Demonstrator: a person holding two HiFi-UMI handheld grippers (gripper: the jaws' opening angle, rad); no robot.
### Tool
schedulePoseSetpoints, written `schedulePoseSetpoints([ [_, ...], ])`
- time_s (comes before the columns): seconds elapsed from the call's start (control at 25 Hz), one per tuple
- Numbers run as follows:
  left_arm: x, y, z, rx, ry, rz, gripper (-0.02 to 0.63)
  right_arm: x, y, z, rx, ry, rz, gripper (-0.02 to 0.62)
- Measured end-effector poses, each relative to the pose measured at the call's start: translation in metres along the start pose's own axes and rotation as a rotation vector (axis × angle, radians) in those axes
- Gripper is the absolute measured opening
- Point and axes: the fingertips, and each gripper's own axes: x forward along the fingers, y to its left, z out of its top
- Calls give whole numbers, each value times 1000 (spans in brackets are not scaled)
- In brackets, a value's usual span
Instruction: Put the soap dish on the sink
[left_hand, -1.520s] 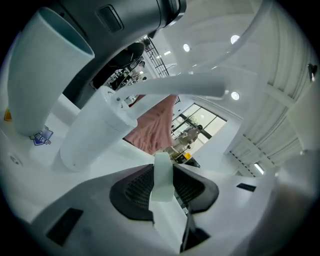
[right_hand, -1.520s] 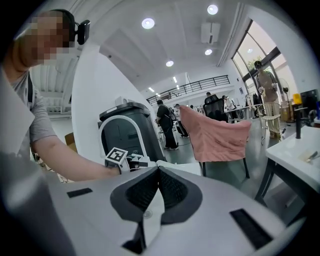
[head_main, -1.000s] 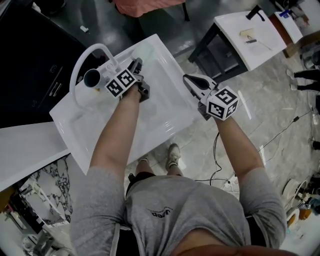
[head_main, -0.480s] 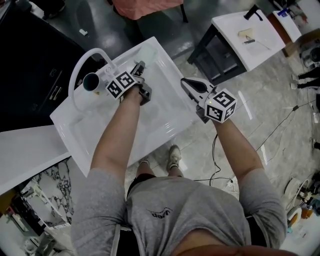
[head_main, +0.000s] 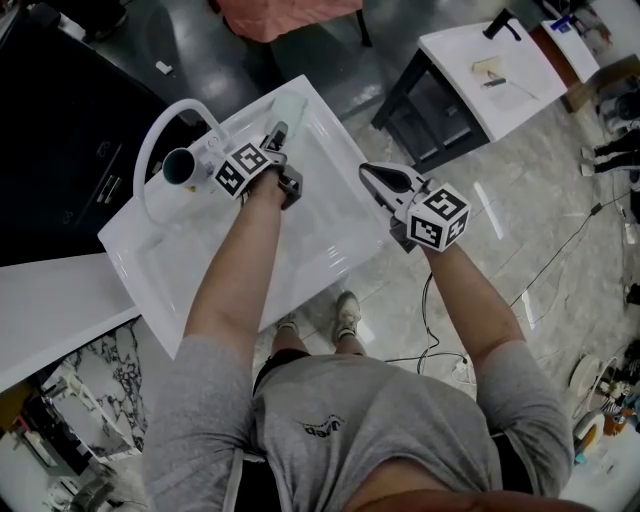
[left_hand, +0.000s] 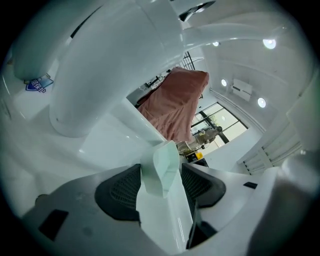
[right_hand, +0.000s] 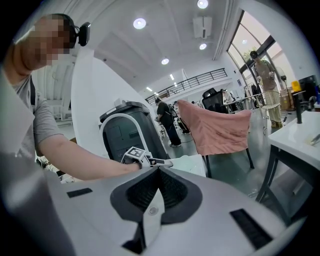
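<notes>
The pale green soap dish (head_main: 289, 105) (left_hand: 163, 169) rests on the back rim of the white sink (head_main: 335, 215), beside the curved white faucet (head_main: 160, 150). My left gripper (head_main: 275, 134) (left_hand: 161, 188) reaches over the basin to it, and its jaws are opening. The dish still stands between them, with a gap showing beside the right pad (left_hand: 202, 184). Off the sink's right edge my right gripper (head_main: 376, 176) (right_hand: 155, 186) hovers over the floor, shut and holding nothing.
A white side table (head_main: 500, 70) with small items stands at the upper right. Left of the sink are a black cabinet (head_main: 60, 130) and a white counter (head_main: 45, 300). A pink cloth (head_main: 290, 12) hangs beyond the sink. Cables (head_main: 560, 265) lie on the floor.
Both hands stay where they were. The left gripper has rolled slightly at the sink's back rim, with the soap dish still at its tips.
</notes>
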Motion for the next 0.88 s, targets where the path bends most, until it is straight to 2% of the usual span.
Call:
schedulePoseSetpoints([
  [0.28,-4,-3,-7,-73,14,-68,244,-3,5,-4,12,2,0,54],
  [0.4,-3,-10,-5,-75,11,-99,244,-3,6,-4,12,2,-1,54],
  [0.56,1,-21,4,-2,-14,-110,244,-5,9,-6,10,2,-3,54],
  [0.76,-2,-15,6,107,-24,-62,253,-8,13,-8,13,5,-3,54],
  [0.88,-5,-11,10,143,-37,-39,261,-9,15,-9,13,8,-5,54],
])
